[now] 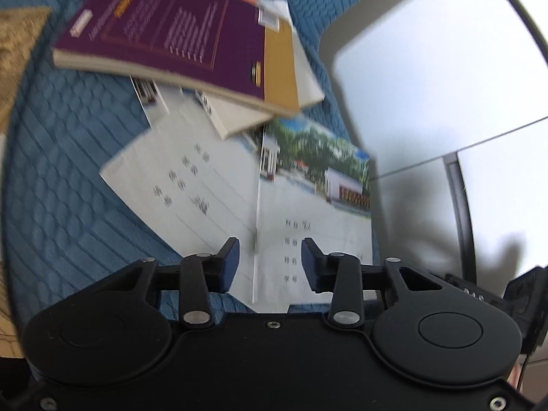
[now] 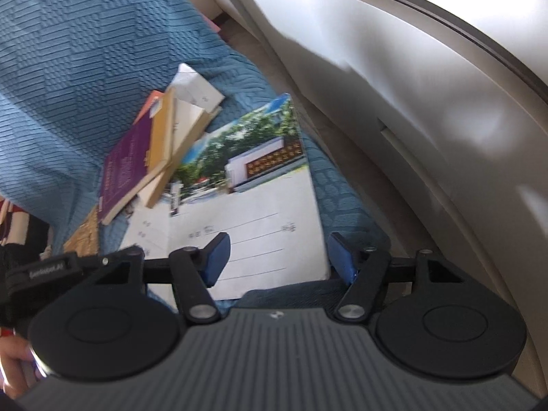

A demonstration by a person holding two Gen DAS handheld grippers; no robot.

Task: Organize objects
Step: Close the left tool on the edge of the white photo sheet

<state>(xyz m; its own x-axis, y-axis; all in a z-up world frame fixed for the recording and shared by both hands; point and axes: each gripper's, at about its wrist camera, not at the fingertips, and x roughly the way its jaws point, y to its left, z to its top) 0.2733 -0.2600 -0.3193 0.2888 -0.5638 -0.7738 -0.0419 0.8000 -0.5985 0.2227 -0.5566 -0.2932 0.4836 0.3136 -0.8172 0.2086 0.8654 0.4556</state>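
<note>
A purple and mustard book (image 1: 178, 30) lies on a cream book (image 1: 239, 116), on top of two thin white booklets. One booklet with a photo cover (image 1: 318, 212) lies nearest me; another white booklet (image 1: 191, 185) lies to its left. All rest on a blue textured bedspread (image 1: 68, 188). My left gripper (image 1: 270, 257) is open and empty, just above the photo booklet's near edge. In the right wrist view the photo booklet (image 2: 260, 205) and purple book (image 2: 126, 171) show; my right gripper (image 2: 277, 253) is open and empty over the booklet's near corner.
A white cabinet (image 1: 428, 85) stands right of the bed edge, also seen in the right wrist view (image 2: 428, 102). A tan woven item (image 1: 17, 54) lies at far left. A strip of floor (image 2: 246, 44) runs between bed and cabinet.
</note>
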